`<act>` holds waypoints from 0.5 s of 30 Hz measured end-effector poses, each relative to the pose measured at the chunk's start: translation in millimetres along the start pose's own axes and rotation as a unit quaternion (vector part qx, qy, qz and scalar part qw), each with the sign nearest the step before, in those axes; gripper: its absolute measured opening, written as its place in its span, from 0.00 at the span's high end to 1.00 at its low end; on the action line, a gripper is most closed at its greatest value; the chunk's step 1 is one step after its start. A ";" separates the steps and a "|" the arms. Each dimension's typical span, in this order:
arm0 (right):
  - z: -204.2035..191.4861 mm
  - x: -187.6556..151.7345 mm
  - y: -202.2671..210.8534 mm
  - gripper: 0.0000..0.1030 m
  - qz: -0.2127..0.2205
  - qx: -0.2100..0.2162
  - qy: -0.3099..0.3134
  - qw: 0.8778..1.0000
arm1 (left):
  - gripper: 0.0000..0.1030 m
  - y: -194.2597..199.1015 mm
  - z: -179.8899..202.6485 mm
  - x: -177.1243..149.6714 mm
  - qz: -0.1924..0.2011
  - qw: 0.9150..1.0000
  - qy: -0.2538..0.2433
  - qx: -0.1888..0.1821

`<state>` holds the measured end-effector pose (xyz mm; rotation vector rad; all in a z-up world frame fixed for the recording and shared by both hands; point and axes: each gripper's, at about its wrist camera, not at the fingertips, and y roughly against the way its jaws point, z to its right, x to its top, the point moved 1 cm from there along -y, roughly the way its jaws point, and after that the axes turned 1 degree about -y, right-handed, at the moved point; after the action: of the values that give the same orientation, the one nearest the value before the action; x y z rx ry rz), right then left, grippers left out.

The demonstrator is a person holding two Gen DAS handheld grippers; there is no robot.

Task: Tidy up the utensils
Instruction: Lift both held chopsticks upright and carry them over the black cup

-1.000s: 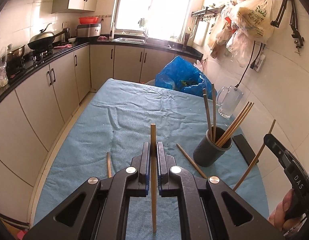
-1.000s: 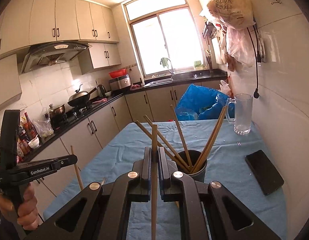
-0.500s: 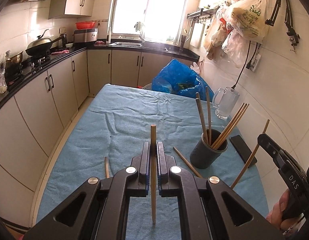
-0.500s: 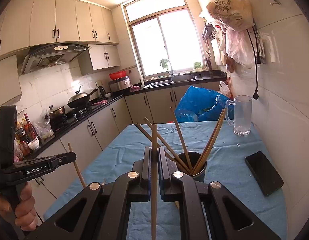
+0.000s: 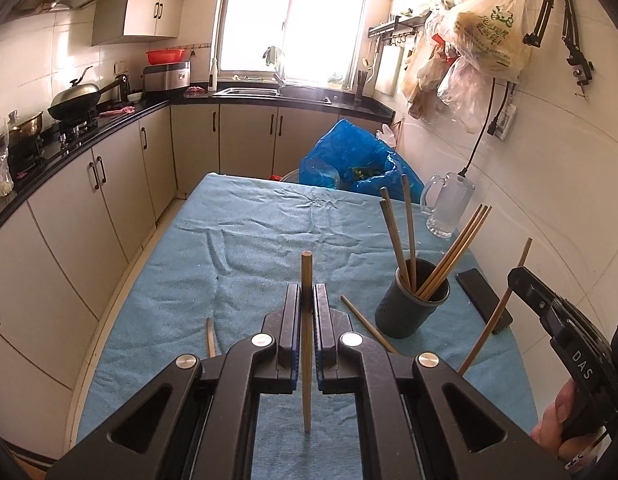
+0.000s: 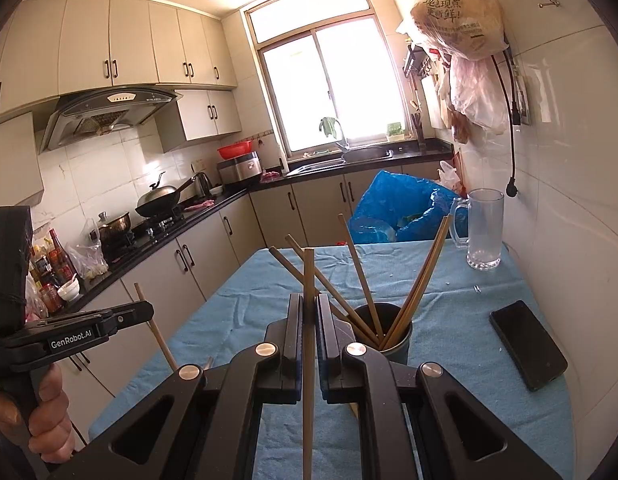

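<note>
My left gripper (image 5: 306,300) is shut on a wooden chopstick (image 5: 306,344) held upright above the blue cloth. My right gripper (image 6: 308,308) is shut on another chopstick (image 6: 308,360), just left of and short of the dark grey holder (image 6: 393,340). The holder (image 5: 411,308) stands at the right of the table with several chopsticks in it. Two loose chopsticks lie on the cloth, one (image 5: 367,326) next to the holder and one (image 5: 210,338) further left. The right gripper with its chopstick (image 5: 495,312) shows at the right of the left wrist view.
A black phone (image 6: 527,344) lies right of the holder. A glass mug (image 6: 483,230) stands at the back right by the wall. A blue plastic bag (image 5: 357,168) sits beyond the table's (image 5: 249,240) far edge. Kitchen cabinets run along the left.
Both grippers have risen and tilted up a little, so the table sits lower in view. Both still hold their chopsticks. The holder and the loose chopsticks have not moved.
</note>
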<state>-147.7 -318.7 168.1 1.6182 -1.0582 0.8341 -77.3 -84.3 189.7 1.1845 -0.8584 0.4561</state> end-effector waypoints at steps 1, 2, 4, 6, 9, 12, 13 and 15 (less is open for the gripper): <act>0.6 0.2 0.3 0.94 0.002 0.000 0.000 1.000 | 0.95 0.6 1.0 0.6 0.001 1.000 -0.001 0.000; 0.5 0.2 0.6 0.94 0.003 -0.001 0.000 1.000 | 0.95 1.1 2.0 1.3 0.001 1.000 -0.003 0.000; 1.7 0.8 1.9 0.94 0.005 -0.001 -0.001 1.000 | 0.95 2.4 3.3 2.0 0.002 1.000 -0.006 0.001; 3.2 1.4 3.7 0.94 0.008 -0.002 -0.002 1.000 | 0.95 3.9 4.7 2.5 0.003 1.000 -0.009 0.000; 4.9 2.4 7.0 0.94 0.011 -0.001 -0.005 1.000 | 0.95 5.1 8.6 3.8 0.004 1.000 -0.012 0.000; 6.2 2.0 11.3 0.94 0.015 -0.002 -0.008 1.000 | 0.95 6.7 10.2 4.2 0.005 1.000 -0.015 0.000; 6.7 2.3 12.3 0.94 0.016 -0.002 -0.008 1.000 | 0.95 6.6 10.4 4.2 0.005 1.000 -0.015 0.000; 8.0 2.4 14.3 0.94 0.017 -0.003 -0.010 1.000 | 0.95 7.0 11.1 4.2 0.005 1.000 -0.016 0.001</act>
<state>-159.8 -328.9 173.2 1.6100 -1.1047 0.8379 -83.5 -92.8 198.6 1.1921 -0.8918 0.4465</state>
